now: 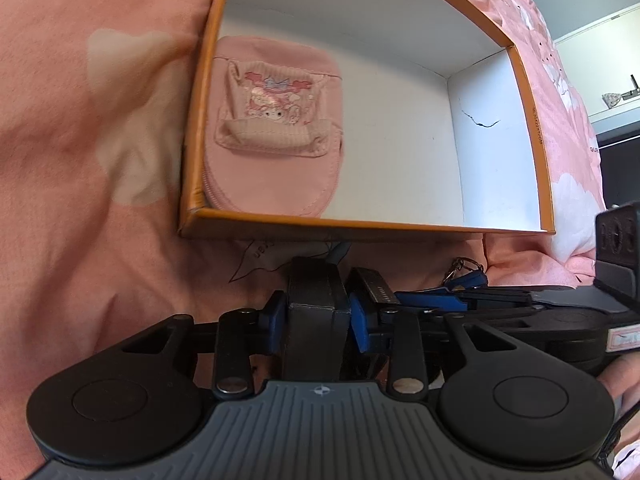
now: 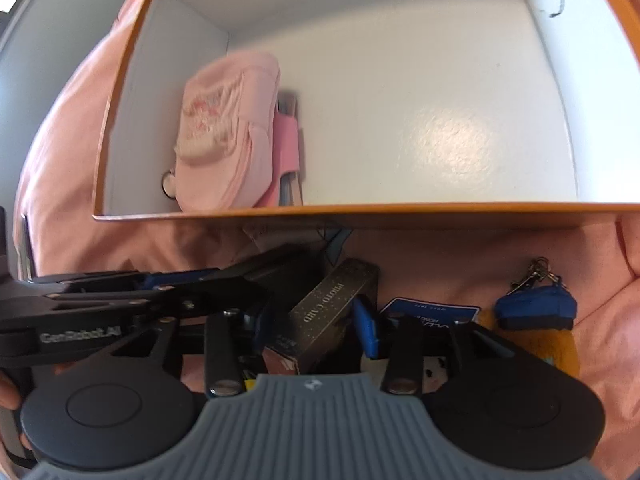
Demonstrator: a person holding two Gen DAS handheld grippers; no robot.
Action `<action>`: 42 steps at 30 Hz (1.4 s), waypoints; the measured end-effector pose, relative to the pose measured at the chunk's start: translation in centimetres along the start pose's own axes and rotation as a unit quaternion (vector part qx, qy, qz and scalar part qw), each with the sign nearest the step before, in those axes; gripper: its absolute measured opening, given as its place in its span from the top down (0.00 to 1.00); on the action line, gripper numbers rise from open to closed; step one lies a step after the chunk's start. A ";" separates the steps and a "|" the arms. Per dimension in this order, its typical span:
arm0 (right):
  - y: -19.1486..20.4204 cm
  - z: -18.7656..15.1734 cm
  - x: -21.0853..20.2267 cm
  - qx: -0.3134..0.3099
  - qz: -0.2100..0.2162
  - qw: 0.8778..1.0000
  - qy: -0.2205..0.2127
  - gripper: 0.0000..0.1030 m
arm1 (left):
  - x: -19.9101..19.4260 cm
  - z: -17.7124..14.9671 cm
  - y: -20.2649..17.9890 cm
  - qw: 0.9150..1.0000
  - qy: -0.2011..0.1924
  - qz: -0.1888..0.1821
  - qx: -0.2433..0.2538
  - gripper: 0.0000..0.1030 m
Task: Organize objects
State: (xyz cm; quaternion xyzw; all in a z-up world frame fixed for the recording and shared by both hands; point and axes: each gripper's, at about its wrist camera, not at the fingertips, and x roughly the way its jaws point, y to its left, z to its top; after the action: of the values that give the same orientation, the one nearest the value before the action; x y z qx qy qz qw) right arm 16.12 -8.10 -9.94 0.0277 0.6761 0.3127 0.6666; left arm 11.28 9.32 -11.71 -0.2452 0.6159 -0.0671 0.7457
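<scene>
An orange box with a white inside (image 1: 400, 120) (image 2: 400, 80) lies open on pink bedding. A pink pouch (image 1: 272, 132) (image 2: 228, 132) sits in its left corner, with a pink flat item (image 2: 286, 148) beside it. My left gripper (image 1: 318, 308) is shut on a black case (image 1: 316, 304), in front of the box. My right gripper (image 2: 316, 320) is around a dark "PHOTO CARD" box (image 2: 332, 312), its blue pads against it. The two grippers cross close together.
A blue keychain pouch with a clasp (image 2: 536, 304) (image 1: 466, 280) lies on the bedding at the right, beside a blue card (image 2: 432, 312) and a yellow plush item (image 2: 560, 352). A shelf and dark furniture (image 1: 616, 120) stand at the far right.
</scene>
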 end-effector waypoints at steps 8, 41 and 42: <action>0.0 0.7 0.9 -0.016 -0.013 0.999 0.040 0.55 | 0.9 -0.5 -0.6 0.999 0.001 -0.004 0.043 0.61; 0.3 -2.5 -13.0 -0.033 0.080 0.991 -0.103 0.76 | -12.4 -3.8 -5.1 0.977 -0.184 -0.031 0.104 0.65; 0.3 -2.5 -13.6 -0.034 0.084 0.990 -0.111 0.76 | -12.8 -3.6 -5.1 0.976 -0.191 -0.032 0.102 0.65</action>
State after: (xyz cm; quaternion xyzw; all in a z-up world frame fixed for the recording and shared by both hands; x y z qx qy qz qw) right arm 15.25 -14.98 2.01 0.0963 0.5821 0.3854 0.7094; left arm 5.92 9.01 1.46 -0.1954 0.4436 -0.1053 0.8683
